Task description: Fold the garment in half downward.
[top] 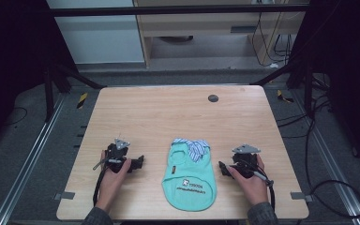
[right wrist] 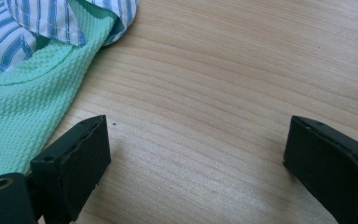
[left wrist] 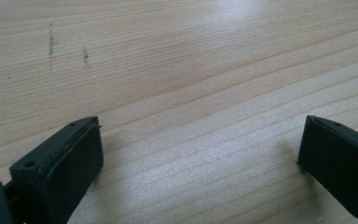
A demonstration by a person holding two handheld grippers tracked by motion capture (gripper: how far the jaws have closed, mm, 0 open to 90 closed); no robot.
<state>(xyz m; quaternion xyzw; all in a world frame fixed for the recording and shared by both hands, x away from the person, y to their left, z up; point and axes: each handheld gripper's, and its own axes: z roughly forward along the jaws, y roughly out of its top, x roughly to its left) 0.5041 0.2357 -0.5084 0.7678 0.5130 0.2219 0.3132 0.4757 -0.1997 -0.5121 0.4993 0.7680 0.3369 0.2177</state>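
A small mint-green garment with a blue-and-white striped collar lies flat on the wooden table, near its front edge, a printed logo on its back. My left gripper rests on the table to the garment's left, open, with bare wood between its jaws. My right gripper rests just right of the garment, open too. In the right gripper view the green knit and striped collar lie beside the left jaw, not between the jaws.
A small dark round disc sits near the table's far edge. Cables trail over the grey floor at the right. Black frame posts stand at both far corners.
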